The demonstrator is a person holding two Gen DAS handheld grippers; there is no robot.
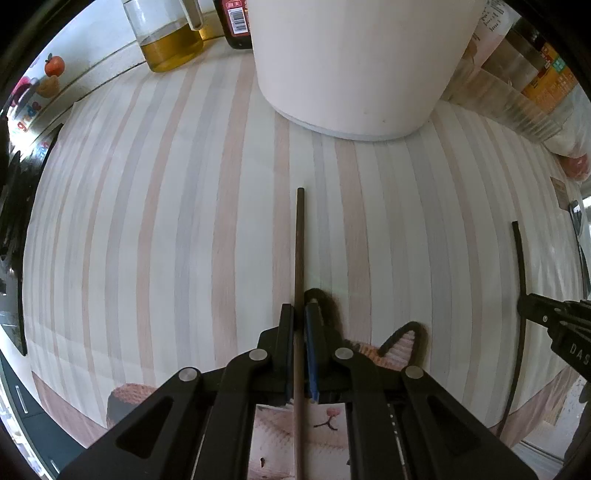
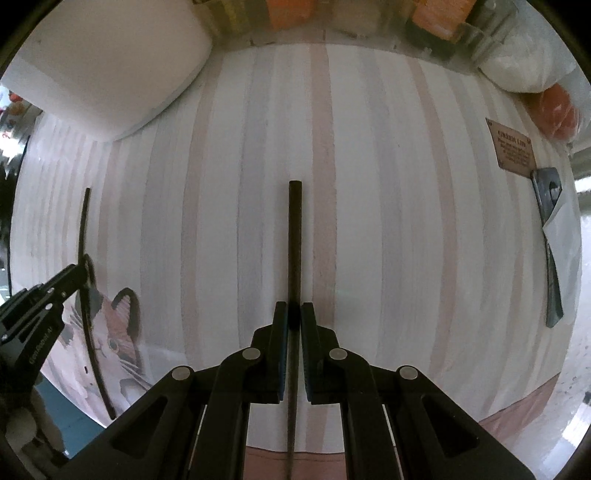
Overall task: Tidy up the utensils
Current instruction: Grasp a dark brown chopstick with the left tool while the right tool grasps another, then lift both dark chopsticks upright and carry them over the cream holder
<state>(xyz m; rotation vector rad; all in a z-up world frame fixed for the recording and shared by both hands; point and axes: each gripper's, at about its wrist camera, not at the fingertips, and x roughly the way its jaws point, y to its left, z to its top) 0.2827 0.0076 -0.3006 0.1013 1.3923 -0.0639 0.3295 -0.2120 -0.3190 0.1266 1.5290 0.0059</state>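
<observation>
In the left wrist view my left gripper point(image 1: 299, 310) is shut on a brown chopstick point(image 1: 300, 240) that runs straight ahead between its jaws, over the striped cloth point(image 1: 166, 240). At the right edge of that view my right gripper point(image 1: 522, 303) holds a dark chopstick point(image 1: 520, 258). In the right wrist view the right gripper point(image 2: 294, 308) is shut on that dark chopstick point(image 2: 294, 236), and the left gripper point(image 2: 85, 271) shows at the left with its chopstick point(image 2: 84, 221). A big white container point(image 1: 354, 66) point(image 2: 107, 66) stands at the back.
A cat-pattern mat point(image 1: 404, 347) point(image 2: 114, 332) lies under the left gripper. An oil jug point(image 1: 170, 40) and a dark bottle point(image 1: 234, 22) stand at the back left. A clear rack of bottles point(image 1: 532, 92) lines the right. A grey tool point(image 2: 550, 229) and a brown label point(image 2: 515, 147) lie far right.
</observation>
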